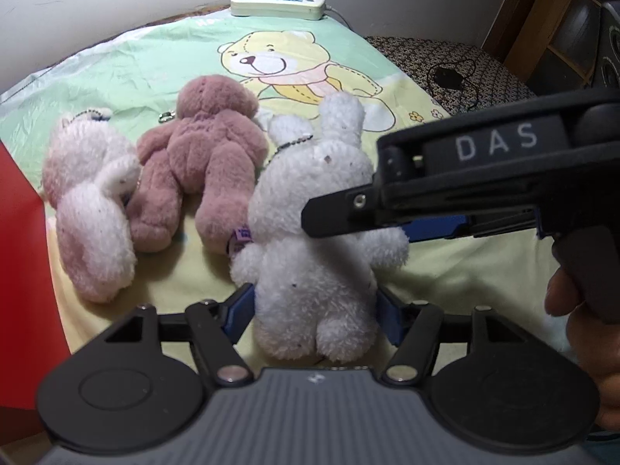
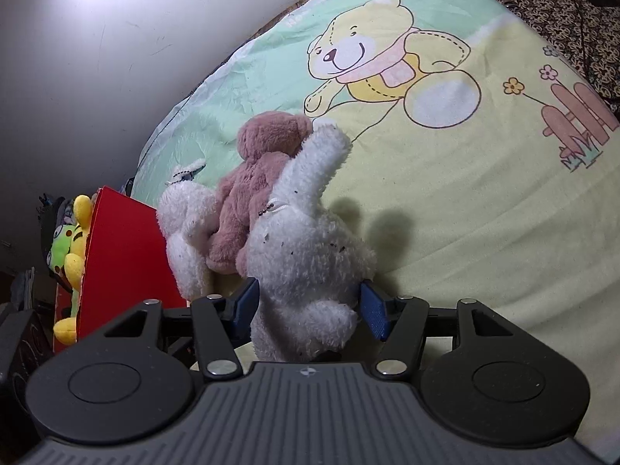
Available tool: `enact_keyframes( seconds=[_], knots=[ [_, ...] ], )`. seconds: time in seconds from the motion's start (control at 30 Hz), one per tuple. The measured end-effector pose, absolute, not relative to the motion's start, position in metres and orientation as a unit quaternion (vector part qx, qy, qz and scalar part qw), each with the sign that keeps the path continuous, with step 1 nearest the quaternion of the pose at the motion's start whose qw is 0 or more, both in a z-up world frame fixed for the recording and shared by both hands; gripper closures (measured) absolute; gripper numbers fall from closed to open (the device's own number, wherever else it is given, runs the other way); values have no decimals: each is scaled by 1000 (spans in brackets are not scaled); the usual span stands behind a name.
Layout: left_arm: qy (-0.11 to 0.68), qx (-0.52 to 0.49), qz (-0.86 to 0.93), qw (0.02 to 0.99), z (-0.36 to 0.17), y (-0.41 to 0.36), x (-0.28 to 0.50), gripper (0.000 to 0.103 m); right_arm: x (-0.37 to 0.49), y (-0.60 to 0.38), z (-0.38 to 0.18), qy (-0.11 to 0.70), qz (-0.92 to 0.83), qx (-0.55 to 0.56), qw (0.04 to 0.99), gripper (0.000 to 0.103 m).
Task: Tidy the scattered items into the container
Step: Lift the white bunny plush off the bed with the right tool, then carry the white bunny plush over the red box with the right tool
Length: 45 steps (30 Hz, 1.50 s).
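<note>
A white rabbit plush (image 1: 310,263) lies face down on the bear-print sheet (image 1: 162,58). My left gripper (image 1: 316,310) has its blue pads against both sides of the rabbit's lower body. My right gripper (image 1: 341,228) comes in from the right and straddles the rabbit's upper body (image 2: 306,255). In the right wrist view its jaws (image 2: 310,306) flank the plush, with a sliver of space at the right pad. A brown bear plush (image 1: 201,162) and a pink-and-white plush (image 1: 93,209) lie to the left. The red box (image 2: 124,255) holds yellow and green toys (image 2: 73,240).
A white power strip (image 1: 277,4) sits at the sheet's far edge by the wall. A black cable (image 1: 449,77) lies on the patterned cover to the right, near wooden shelving (image 1: 542,19). A person's hand (image 1: 581,329) holds the right gripper's handle.
</note>
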<state>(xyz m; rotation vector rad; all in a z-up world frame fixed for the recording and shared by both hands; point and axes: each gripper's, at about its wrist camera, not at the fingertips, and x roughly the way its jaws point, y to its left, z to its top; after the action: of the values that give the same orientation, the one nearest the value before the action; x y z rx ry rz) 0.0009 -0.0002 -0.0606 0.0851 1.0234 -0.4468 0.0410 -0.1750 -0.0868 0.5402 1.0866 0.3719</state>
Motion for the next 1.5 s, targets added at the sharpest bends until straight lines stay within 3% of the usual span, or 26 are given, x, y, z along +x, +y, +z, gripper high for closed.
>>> enact_keyframes(
  seconds=[0.23, 0.4, 0.57, 1.07, 1.5],
  knots=[
    [477, 53, -210, 852, -61, -11, 12, 29, 53, -180, -92, 507, 161, 270, 802, 42],
    [490, 47, -203, 846, -69, -15, 19, 44, 53, -173, -97, 514, 170, 267, 797, 40],
    [488, 49, -205, 847, -65, -16, 14, 46, 47, -173, -90, 510, 175, 258, 802, 48],
    [452, 61, -201, 867, -24, -2, -35, 46, 15, -159, -48, 499, 214, 227, 809, 47],
    [414, 39, -164, 894, 16, 61, -69, 46, -7, -102, -10, 473, 266, 213, 812, 47]
  ],
)
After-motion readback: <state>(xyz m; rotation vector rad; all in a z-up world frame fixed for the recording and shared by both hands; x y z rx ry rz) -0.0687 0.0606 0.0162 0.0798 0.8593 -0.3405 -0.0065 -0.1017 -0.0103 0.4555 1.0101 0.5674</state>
